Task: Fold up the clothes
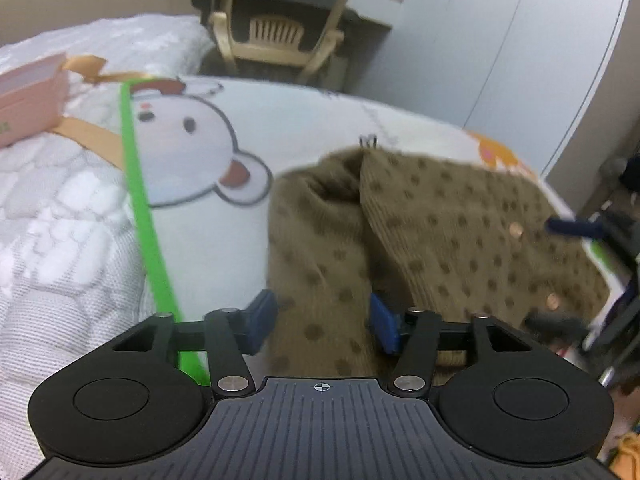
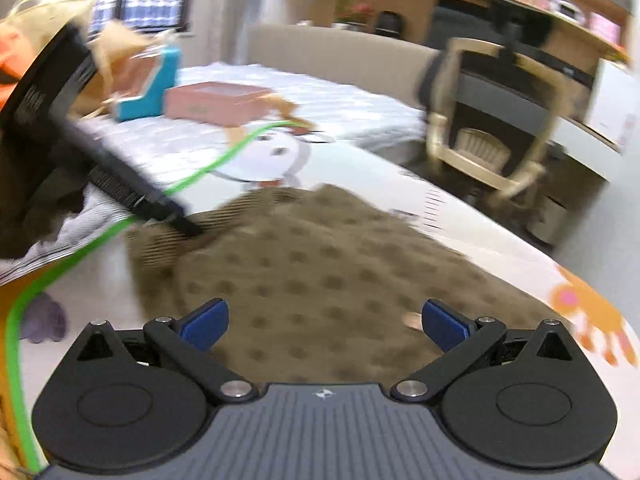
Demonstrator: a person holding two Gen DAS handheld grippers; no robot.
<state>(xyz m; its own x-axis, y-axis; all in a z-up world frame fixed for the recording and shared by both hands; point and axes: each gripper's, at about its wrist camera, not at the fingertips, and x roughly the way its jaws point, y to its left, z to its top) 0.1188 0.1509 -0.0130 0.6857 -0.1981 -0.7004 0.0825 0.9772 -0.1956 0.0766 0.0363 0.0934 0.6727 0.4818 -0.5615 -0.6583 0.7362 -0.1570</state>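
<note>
A brown spotted garment (image 1: 440, 232) lies spread on a white cartoon-printed mat (image 1: 208, 216) on the bed (image 1: 60, 240), with one ribbed flap folded over its middle and two small round buttons showing near its right edge in the left wrist view; the left gripper (image 1: 322, 322) sits low at the garment's near edge, its jaws somewhat apart with a fold of the brown cloth lying between the blue pads (image 1: 262, 320), though whether they actually pinch it cannot be told; the right gripper (image 2: 324, 326) hangs over the near part of the same garment (image 2: 320, 264), its jaws wide apart and holding nothing, the blue pads (image 2: 206, 324) just above the cloth; in the right wrist view the left gripper (image 2: 172, 216) reaches in from the left and its tip meets the garment's far left corner, the picture being blurred there; a bright green strip (image 1: 148, 216) runs along the mat's left edge; a pink box (image 1: 28, 96) with tan ribbon rests on the quilted bed beyond the mat, and beside it in the right wrist view stands a blue box (image 2: 156, 88); a cream chair (image 1: 276, 36) stands on the floor past the bed's far side, near a pale wall.
</note>
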